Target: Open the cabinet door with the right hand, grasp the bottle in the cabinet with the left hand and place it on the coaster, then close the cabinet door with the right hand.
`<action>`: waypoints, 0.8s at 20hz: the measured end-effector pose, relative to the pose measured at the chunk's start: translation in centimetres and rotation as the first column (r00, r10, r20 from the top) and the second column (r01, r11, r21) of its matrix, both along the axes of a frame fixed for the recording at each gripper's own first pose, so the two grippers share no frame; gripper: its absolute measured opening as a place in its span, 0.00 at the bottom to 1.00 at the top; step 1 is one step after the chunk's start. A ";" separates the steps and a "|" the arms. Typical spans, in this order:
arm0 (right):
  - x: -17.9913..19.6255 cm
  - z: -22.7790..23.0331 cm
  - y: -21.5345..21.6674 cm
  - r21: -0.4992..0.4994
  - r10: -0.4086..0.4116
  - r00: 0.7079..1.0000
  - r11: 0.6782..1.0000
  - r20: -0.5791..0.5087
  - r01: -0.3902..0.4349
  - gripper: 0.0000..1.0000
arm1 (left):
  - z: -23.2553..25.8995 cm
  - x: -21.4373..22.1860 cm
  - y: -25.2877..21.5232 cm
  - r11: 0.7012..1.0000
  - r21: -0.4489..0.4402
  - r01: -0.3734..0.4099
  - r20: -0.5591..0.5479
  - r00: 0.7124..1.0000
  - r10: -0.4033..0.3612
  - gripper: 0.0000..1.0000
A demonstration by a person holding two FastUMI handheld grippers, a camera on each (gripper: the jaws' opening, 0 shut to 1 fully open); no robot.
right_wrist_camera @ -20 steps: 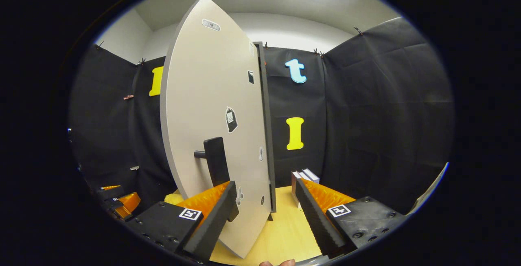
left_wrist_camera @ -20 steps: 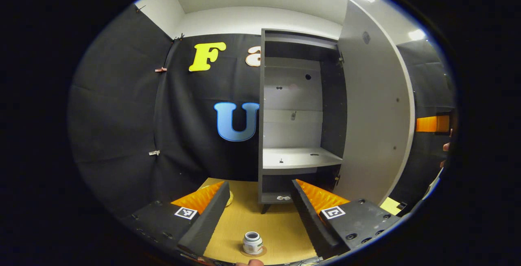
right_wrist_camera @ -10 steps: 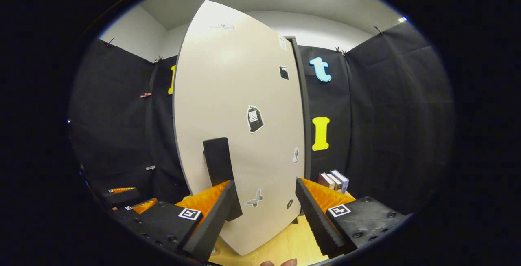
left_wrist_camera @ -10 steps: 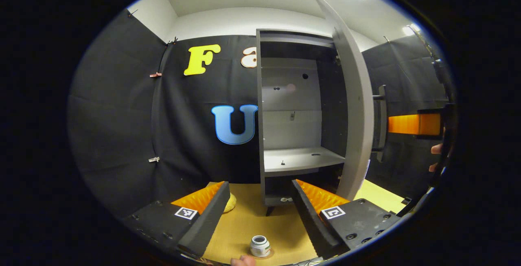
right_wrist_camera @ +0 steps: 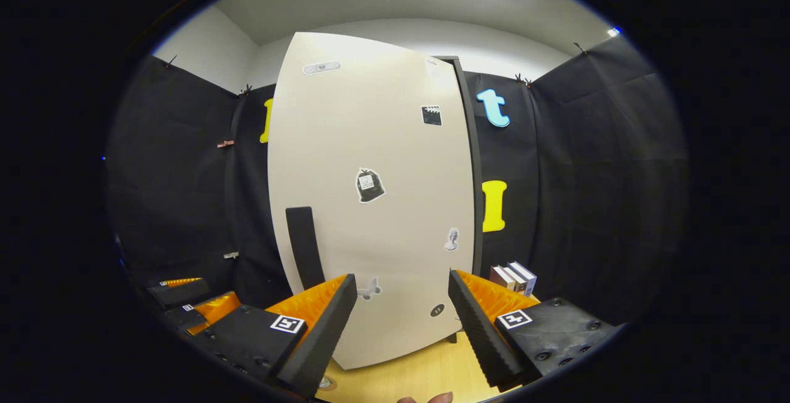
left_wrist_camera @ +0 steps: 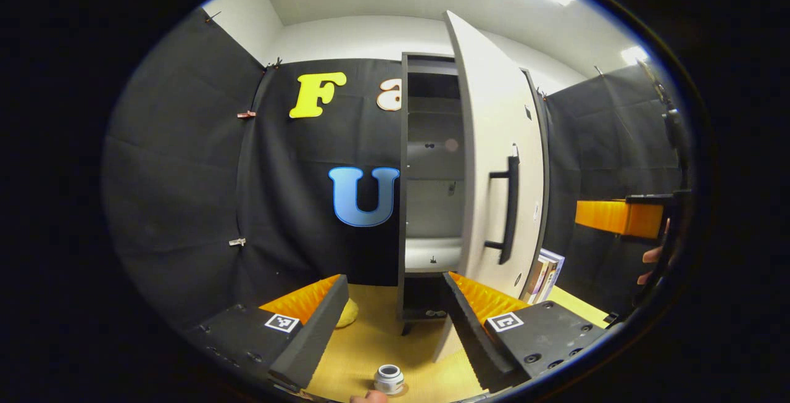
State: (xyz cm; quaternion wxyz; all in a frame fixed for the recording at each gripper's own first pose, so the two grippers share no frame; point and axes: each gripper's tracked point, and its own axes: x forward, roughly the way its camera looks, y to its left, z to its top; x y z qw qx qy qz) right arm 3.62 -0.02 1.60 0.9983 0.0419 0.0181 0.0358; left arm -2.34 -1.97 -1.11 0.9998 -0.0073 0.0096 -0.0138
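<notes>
A small white bottle [left_wrist_camera: 389, 379] stands upright on a thin brown coaster [left_wrist_camera: 401, 387] on the wooden table, low between my left gripper's fingers. My left gripper [left_wrist_camera: 395, 310] is open and holds nothing. The dark cabinet [left_wrist_camera: 404, 205] stands behind it, its pale door [left_wrist_camera: 494, 162] swung most of the way to the frame, leaving a narrow gap onto the shelf [left_wrist_camera: 432, 252]. The black handle [left_wrist_camera: 509, 208] faces out. In the right gripper view the door front [right_wrist_camera: 382, 205] is close ahead, with the handle [right_wrist_camera: 302, 249] left of my open right gripper [right_wrist_camera: 401, 316].
Several books [right_wrist_camera: 515, 276] stand right of the cabinet. A yellow lump [left_wrist_camera: 347, 311] lies on the table by the left finger. Black cloth walls close in all round. The other gripper's orange finger [left_wrist_camera: 608, 216] and a hand show at the far right of the left gripper view.
The door has swung from wide open to nearly shut, with my right gripper following its front face. The left gripper stays over the bottle, drawn back slightly.
</notes>
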 end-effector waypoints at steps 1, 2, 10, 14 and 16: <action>0.0 0.0 0.0 -0.008 -0.001 1.000 1.000 0.001 0.001 0.97 | 0.1 0.0 -0.3 1.000 0.000 0.008 -0.001 1.000 -0.008 0.95; -0.1 0.0 -0.3 -0.011 -0.004 1.000 1.000 0.005 0.004 0.97 | 0.1 0.2 -0.5 1.000 0.002 0.012 -0.002 1.000 -0.012 0.95; -1.3 -0.2 -1.8 -0.078 -0.019 0.999 0.997 0.032 0.022 0.97 | -0.1 0.0 -1.1 1.000 -0.009 0.017 -0.009 1.000 -0.018 0.95; -1.7 -0.3 -2.2 -0.049 -0.027 0.999 0.998 0.040 0.029 0.98 | 0.4 -0.1 -1.3 1.000 0.001 0.018 0.006 1.000 -0.018 0.95; -1.9 -0.2 -2.5 -0.037 -0.032 0.999 0.999 0.040 0.034 0.98 | 0.6 -0.2 -1.3 1.000 0.005 0.018 0.012 1.000 -0.018 0.95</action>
